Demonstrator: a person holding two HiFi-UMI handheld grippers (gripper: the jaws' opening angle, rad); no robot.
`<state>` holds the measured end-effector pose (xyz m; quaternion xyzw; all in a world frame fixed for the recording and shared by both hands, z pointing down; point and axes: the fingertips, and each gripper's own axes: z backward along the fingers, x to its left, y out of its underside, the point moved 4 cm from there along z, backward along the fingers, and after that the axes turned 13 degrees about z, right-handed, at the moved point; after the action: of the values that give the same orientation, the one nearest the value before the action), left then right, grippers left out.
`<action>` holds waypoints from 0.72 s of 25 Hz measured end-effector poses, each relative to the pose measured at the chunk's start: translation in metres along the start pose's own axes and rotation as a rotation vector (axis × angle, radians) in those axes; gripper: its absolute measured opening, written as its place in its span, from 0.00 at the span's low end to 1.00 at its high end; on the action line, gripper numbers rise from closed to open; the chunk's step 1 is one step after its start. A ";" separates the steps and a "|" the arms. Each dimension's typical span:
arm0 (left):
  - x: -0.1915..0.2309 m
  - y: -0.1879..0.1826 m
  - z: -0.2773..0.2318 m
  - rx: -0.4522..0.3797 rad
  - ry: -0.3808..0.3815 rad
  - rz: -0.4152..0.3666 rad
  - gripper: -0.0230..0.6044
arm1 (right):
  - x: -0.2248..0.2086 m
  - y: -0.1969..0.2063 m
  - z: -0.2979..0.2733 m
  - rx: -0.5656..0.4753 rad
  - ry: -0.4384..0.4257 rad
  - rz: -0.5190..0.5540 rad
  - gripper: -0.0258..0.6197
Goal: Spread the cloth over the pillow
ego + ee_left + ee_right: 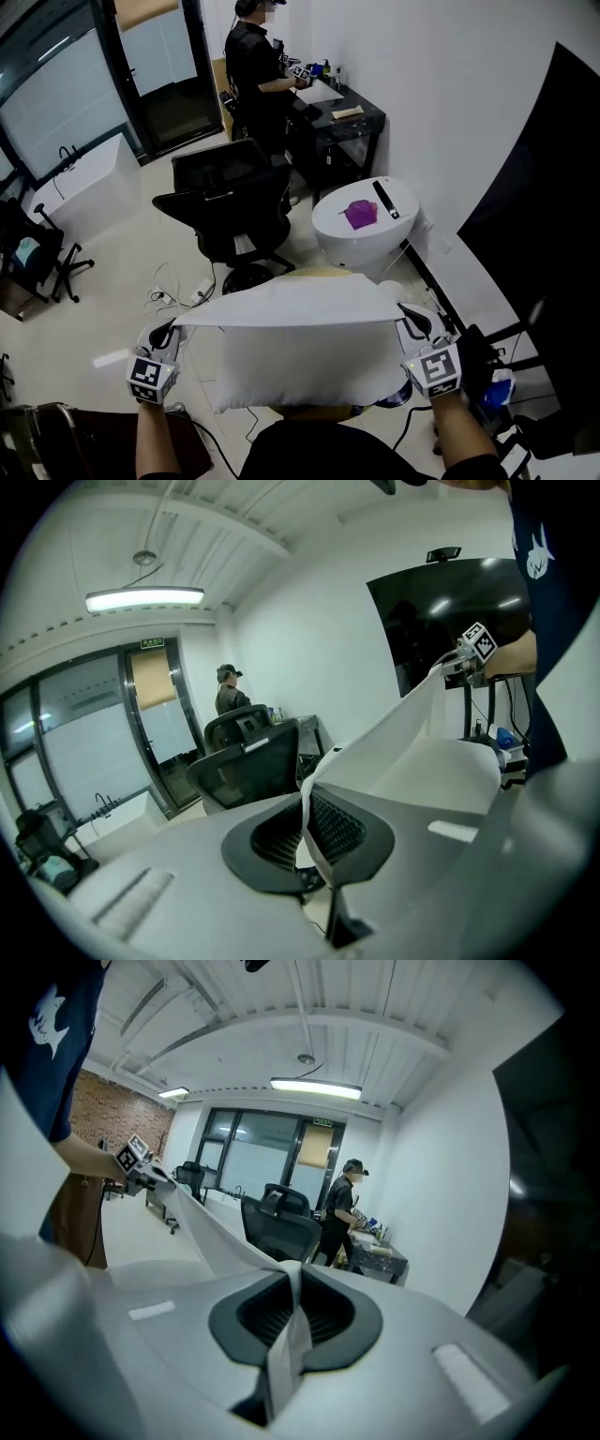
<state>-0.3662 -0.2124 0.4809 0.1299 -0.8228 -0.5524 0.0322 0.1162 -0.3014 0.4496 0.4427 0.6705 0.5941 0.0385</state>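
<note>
A white cloth (291, 302) hangs stretched between my two grippers, held up in the air in front of the person. My left gripper (172, 330) is shut on the cloth's left corner (309, 827). My right gripper (410, 319) is shut on its right corner (289, 1330). Below the taut edge a white pillow (305, 370) bulges, close to the person's body; what it rests on is hidden. The cloth runs from each set of jaws toward the other gripper (473, 649), (136, 1162).
A black office chair (230, 211) stands just ahead. A round white table (361, 230) bears a purple object (361, 214) and a black bar. A person (255, 70) stands at a dark desk (347, 117). A large black screen (548, 244) is at right. Cables lie on the floor.
</note>
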 end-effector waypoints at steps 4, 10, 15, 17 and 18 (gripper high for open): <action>-0.011 0.005 0.011 0.012 -0.004 -0.005 0.04 | 0.005 0.007 0.011 -0.001 -0.016 0.002 0.05; -0.023 0.037 0.017 0.085 -0.020 0.017 0.04 | 0.022 0.021 0.016 0.009 -0.054 0.018 0.06; -0.023 0.030 0.012 0.073 -0.033 0.023 0.04 | 0.018 0.028 0.011 0.012 -0.056 0.033 0.06; -0.020 0.017 0.007 0.060 -0.035 0.004 0.04 | 0.010 0.026 0.005 0.007 -0.047 0.042 0.06; -0.018 0.011 0.004 0.055 -0.034 -0.007 0.04 | 0.006 0.025 0.003 0.006 -0.042 0.044 0.06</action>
<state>-0.3516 -0.2001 0.4909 0.1240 -0.8376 -0.5318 0.0128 0.1277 -0.2979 0.4723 0.4697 0.6614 0.5835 0.0384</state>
